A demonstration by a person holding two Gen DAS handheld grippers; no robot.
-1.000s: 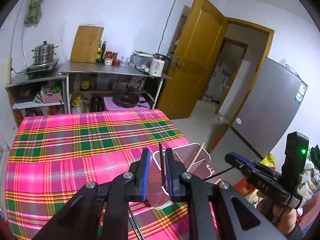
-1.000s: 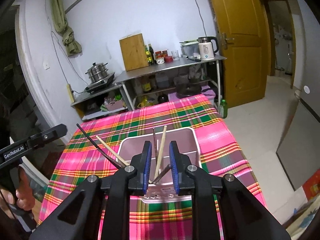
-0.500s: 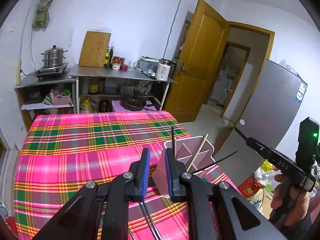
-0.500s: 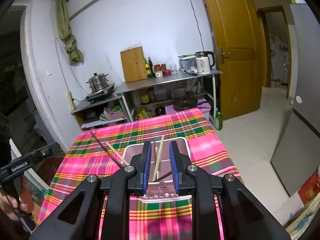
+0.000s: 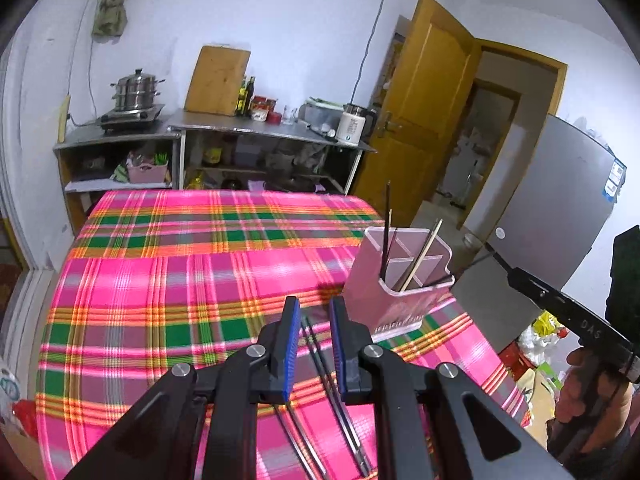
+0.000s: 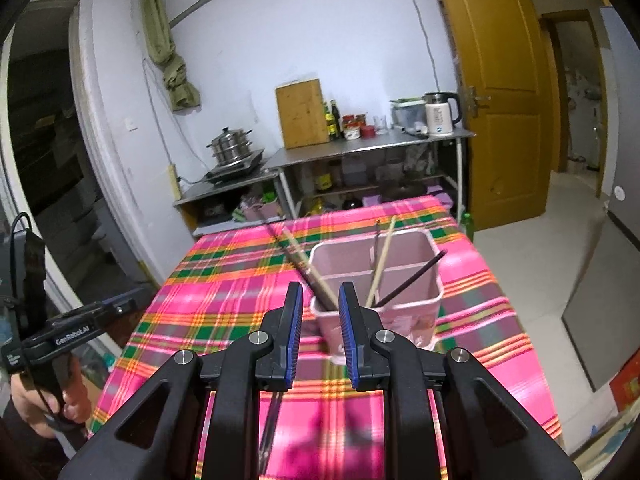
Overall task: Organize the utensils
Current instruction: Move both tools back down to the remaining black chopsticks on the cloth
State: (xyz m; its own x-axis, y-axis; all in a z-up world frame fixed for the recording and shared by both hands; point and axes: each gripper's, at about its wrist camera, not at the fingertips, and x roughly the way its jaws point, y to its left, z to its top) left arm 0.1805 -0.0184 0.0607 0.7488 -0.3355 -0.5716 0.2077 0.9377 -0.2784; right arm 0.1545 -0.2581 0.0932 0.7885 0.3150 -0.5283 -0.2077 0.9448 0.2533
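Left-wrist view: we see our left gripper (image 5: 314,344) poised above the pink plaid tablecloth (image 5: 168,264), its blue-padded jaws parted and grasping nothing, with two dark chopsticks (image 5: 320,356) lying flat on the cloth in line with the gap between them. Just ahead and to the right stands the pink utensil holder (image 5: 394,280), upright near the table's right edge and divided into compartments. Dark chopsticks (image 5: 385,240) and a pale wooden one (image 5: 422,256) lean inside it; which compartment each occupies we cannot tell from this side. At the far right our other hand (image 5: 592,384) grips the handle of the right tool.

From the right-wrist view, our right gripper (image 6: 318,332) hangs just in front of the same holder (image 6: 420,276), jaws likewise spread and empty. A dark chopstick and a pale one (image 6: 308,264) lean together out of the holder's near-left corner, their tops angled away to the left over the cloth (image 6: 224,292). Another pale stick (image 6: 382,260) and a thin dark one (image 6: 376,240) stand nearly upright toward the middle, and one dark chopstick (image 6: 416,276) tilts toward the right wall. Beneath this gripper a dark chopstick pair (image 6: 270,420) lies on the table. Our left hand (image 6: 44,400) shows at the lower left, holding the other tool. Behind the table, a steel counter (image 6: 360,152) carries a wooden board (image 6: 302,114), bottles and a white kettle (image 6: 438,116)
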